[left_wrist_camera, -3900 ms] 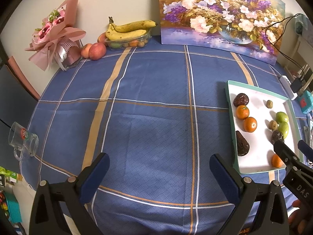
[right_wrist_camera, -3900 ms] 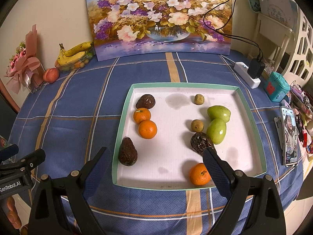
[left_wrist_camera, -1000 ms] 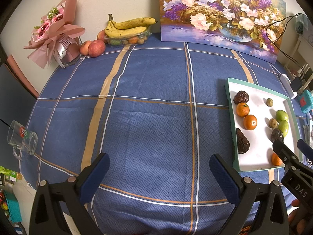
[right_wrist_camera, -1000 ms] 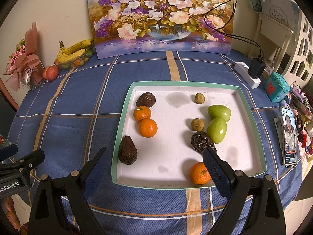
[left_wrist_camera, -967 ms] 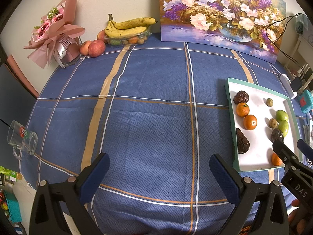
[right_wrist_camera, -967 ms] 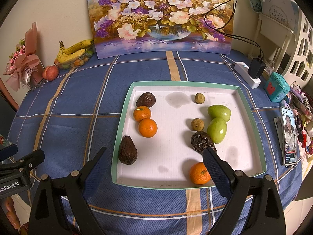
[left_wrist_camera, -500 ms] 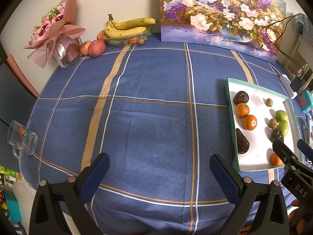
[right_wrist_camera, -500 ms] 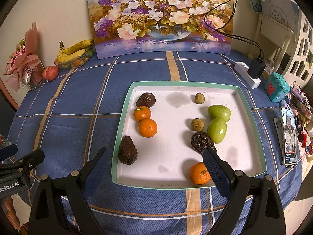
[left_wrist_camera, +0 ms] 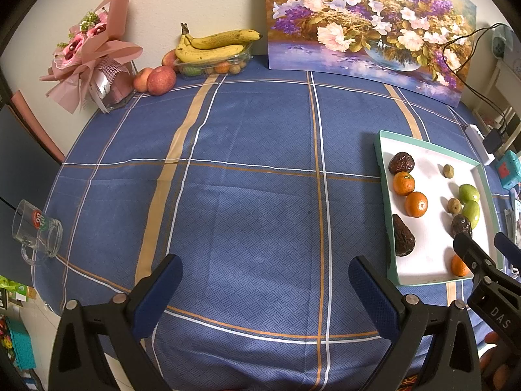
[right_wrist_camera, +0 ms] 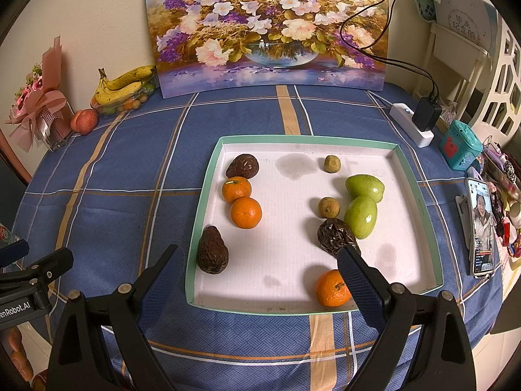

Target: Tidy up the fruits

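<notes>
On the blue checked tablecloth (right_wrist_camera: 136, 169) sits the white tray (right_wrist_camera: 420, 208) with its green rim, and it carries nine fruits: three oranges, two side by side at the left (right_wrist_camera: 236, 189) (right_wrist_camera: 246, 212) and one at the near edge (right_wrist_camera: 332, 288); three dark wrinkled fruits, one at the far left (right_wrist_camera: 242, 166), one pear-shaped at the near left (right_wrist_camera: 212, 255), one right of centre (right_wrist_camera: 337, 236); two green fruits touching each other at the right (right_wrist_camera: 364, 187) (right_wrist_camera: 360, 216); and two small brown round ones, far (right_wrist_camera: 332, 164) and middle (right_wrist_camera: 328, 207). Over to the left wrist view: it alone shows a glass mug (left_wrist_camera: 36, 232) lying on its side at the near left table edge, and two apples (left_wrist_camera: 161, 80) (left_wrist_camera: 142, 79) by the pink bouquet (left_wrist_camera: 91, 52), next to the bananas (left_wrist_camera: 215, 44) on their clear punnet. The right wrist view alone gives us the phone (right_wrist_camera: 480, 224) lying right of the tray, the teal box (right_wrist_camera: 459, 145) and the white power strip (right_wrist_camera: 412, 124) beyond it. Both views catch the flower painting (right_wrist_camera: 267, 29) leaning on the far wall. The left gripper (left_wrist_camera: 265, 288) hangs over bare cloth well left of the tray, jaws spread wide and empty. The right gripper (right_wrist_camera: 257, 272) hovers over the tray's near edge, jaws also gaping wide, nothing between them, its right finger (right_wrist_camera: 358, 280) overlapping the near orange and the dark fruit in view.
</notes>
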`<state>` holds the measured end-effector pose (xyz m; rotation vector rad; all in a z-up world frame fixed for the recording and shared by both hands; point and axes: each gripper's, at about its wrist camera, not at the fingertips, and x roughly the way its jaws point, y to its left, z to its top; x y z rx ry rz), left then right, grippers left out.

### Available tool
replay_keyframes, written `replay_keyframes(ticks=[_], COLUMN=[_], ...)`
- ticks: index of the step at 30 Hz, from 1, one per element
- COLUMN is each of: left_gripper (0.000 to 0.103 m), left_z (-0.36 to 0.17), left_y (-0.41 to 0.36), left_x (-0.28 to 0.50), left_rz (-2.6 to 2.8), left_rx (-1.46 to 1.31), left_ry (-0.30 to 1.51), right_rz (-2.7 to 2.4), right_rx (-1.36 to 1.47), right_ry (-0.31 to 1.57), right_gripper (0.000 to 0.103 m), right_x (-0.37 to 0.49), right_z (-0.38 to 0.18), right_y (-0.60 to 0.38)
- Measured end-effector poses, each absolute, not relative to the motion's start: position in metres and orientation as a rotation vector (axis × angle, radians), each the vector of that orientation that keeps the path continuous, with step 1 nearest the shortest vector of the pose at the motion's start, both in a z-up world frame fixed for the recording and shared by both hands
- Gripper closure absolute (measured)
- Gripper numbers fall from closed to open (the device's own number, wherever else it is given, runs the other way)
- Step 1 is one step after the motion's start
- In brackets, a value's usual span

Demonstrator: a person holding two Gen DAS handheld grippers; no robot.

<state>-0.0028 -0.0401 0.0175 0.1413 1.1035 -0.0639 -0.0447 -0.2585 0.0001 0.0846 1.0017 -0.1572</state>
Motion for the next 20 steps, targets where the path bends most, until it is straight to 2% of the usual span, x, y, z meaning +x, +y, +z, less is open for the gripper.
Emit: replay_keyframes(ticks=[20], left_gripper=[0.0], left_z=[0.02], left_y=[-0.0391], left_x=[-0.0037], left_rz=[-0.061], left_rx=[0.133], left_ry=[1.103], right_rz=[-0.157], right_rx=[0.084], right_ry=[1.002], right_gripper=[0.008], right_x=[-0.0447], right_z=[0.0001], right_y=[-0.2589])
